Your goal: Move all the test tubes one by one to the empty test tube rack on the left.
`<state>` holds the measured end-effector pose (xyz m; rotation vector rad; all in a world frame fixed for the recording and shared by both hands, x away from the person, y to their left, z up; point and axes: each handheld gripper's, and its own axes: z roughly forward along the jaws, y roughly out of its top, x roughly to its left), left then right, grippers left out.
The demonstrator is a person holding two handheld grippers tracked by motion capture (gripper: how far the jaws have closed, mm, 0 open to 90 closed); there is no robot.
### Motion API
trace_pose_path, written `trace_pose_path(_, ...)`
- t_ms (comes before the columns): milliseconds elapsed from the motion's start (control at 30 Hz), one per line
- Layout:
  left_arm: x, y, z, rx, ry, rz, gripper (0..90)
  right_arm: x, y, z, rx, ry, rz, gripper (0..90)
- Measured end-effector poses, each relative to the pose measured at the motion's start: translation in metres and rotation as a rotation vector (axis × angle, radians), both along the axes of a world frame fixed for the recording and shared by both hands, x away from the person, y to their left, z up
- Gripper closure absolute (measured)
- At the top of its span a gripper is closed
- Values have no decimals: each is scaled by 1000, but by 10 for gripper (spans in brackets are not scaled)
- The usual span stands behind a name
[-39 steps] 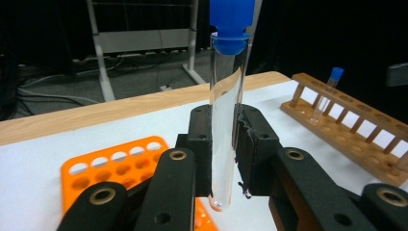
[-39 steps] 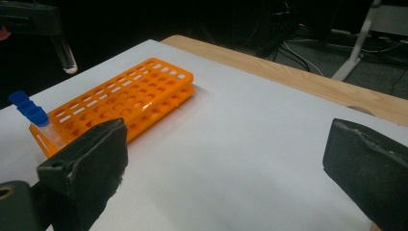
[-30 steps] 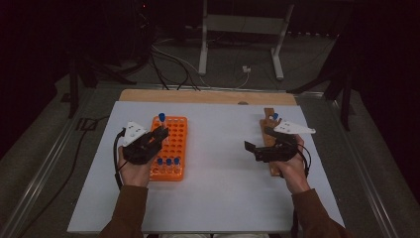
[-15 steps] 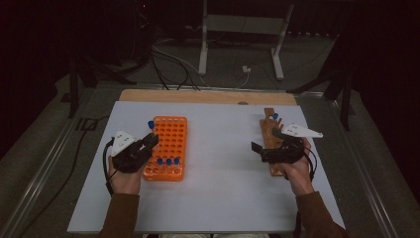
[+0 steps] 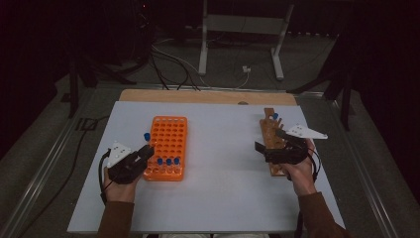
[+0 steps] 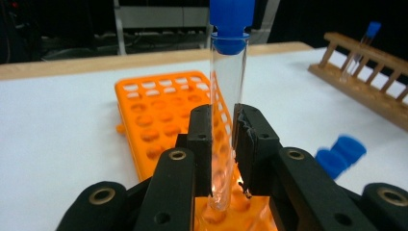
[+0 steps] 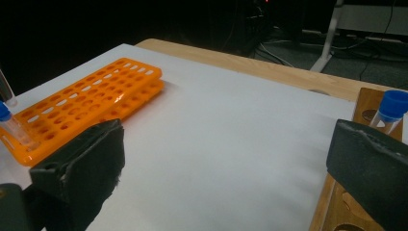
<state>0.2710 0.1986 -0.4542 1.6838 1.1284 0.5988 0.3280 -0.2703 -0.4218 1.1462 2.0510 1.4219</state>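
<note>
Tube (image 6: 227, 110) stands upright, clamped between the jaws of the left gripper (image 5: 146, 151), blue cap on top. We note its long axis runs vertical, its lower end just at the near edge of the orange rack (image 5: 167, 147), so we judge the coming move to be a straight descent into a hole. The right gripper (image 5: 267, 148) hovers wide and empty beside the wooden rack (image 5: 273, 141), well apart from the tube.

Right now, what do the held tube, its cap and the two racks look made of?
Tube: clear, glossy, glass or hard plastic; can't tell which. Cap: opaque blue, matte, likely plastic. Orange rack: moulded plastic, uniform bright colour, slight sheen. Right rack: wood, brown with visible grain, unpainted.
</note>
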Motion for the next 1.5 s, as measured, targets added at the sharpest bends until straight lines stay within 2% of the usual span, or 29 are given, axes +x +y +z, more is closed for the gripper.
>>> trace_pose_path(67, -1, -1, -3, 9, 9, -5, 782, 0, 0, 0, 2, 0, -3, 0)
trace_pose_path(200, -2, -1, -6, -3, 20, -5, 783, -1, -2, -1, 5, 2, -3, 0)
trace_pose_path(533, -7, -2, -17, 5, 59, -28, 782, -1, -6, -2, 11, 4, -12, 0)
trace_pose_path(800, -12, -5, -29, 96, 108, -49, 783, -2, -8, -1, 17, -3, -13, 0)
trace_pose_path(933, -14, -7, -30, 130, 106, -60, 784, -2, -10, -1, 20, -2, -14, 0)
trace_pose_path(1067, -14, -10, -29, 156, 102, -61, 786, -2, -9, -2, 16, -1, -10, 0)
trace_pose_path(1300, -15, -9, -29, 154, 107, -58, 786, -2, -9, -3, 15, 0, -7, 0)
trace_pose_path(1333, -16, -9, -29, 161, 107, -62, 786, -2, -9, -3, 16, 0, -7, 0)
trace_pose_path(1367, -16, -10, -30, 189, 123, -62, 786, -2, -9, -3, 17, 1, -7, 0)
trace_pose_path(1500, -18, -10, -34, 208, 136, -66, 785, -2, -10, -3, 17, 0, -8, 0)
